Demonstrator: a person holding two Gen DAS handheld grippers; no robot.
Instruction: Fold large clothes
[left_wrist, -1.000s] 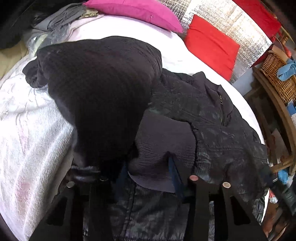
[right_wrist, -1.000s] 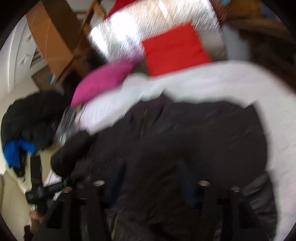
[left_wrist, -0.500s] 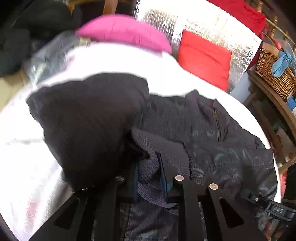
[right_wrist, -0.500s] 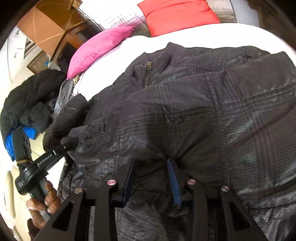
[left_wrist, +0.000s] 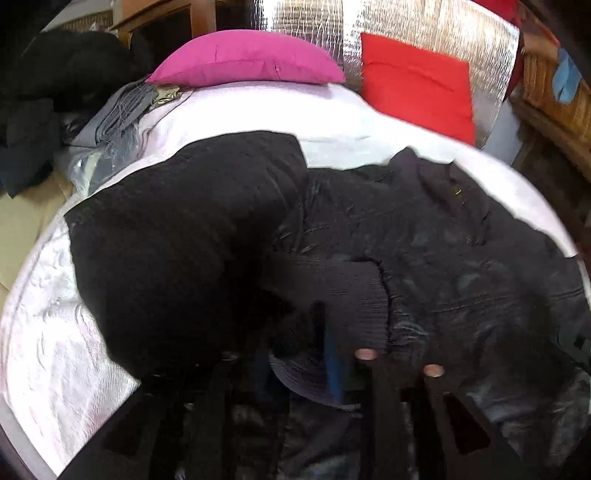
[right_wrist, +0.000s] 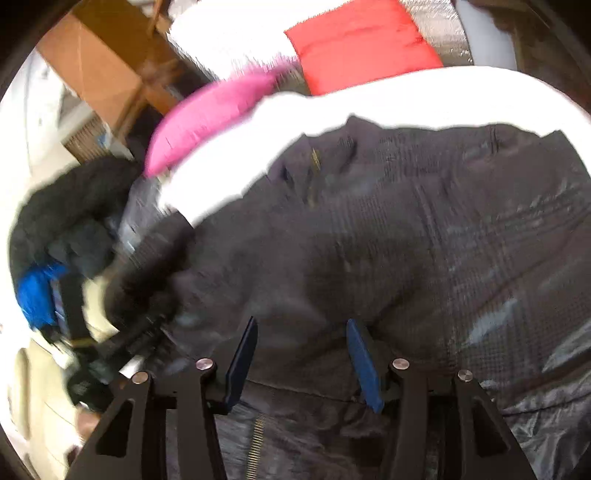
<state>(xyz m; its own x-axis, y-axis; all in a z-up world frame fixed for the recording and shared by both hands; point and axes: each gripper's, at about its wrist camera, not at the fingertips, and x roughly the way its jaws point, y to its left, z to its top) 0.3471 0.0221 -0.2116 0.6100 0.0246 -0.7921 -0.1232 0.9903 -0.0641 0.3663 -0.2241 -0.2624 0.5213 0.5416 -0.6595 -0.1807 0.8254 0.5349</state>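
1. Where things are: the jacket (right_wrist: 406, 240) lies spread on the white bed (left_wrist: 55, 350), collar up toward the pink pillow (left_wrist: 243, 59) and red pillow (left_wrist: 417, 85). One sleeve (left_wrist: 184, 240) is folded in across the body, with its ribbed cuff (left_wrist: 347, 295) lying right at the left gripper (left_wrist: 295, 354).

2. Left gripper: its jaws are opening. The cuff sits around the blue pad, but that view is dark and smeary, so I can't tell if the pads are actually pressing on it. I'd call it a release in progress, not a grip.

3. Right gripper (right_wrist: 301, 360): its jaws are opening too, about halfway apart. A hump of jacket fabric bulges between the blue pads, near the hem and the zipper (right_wrist: 258, 439), but the pads don't look clamped on it.

4. My read on the step: the sleeve fold is being let go, and the next pinch is getting lined up.

5. How to do it well: let the cuff drop flat before pulling the left gripper away — that ribbing looks like it would snag on a pad and drag the sleeve back out.

6. For the right side, go for a fold of fabric deep enough to catch shell and lining both. Slick shells slide.

7. Lift both sides evenly, or the folded sleeve will probably slip off — that's the main risk here.
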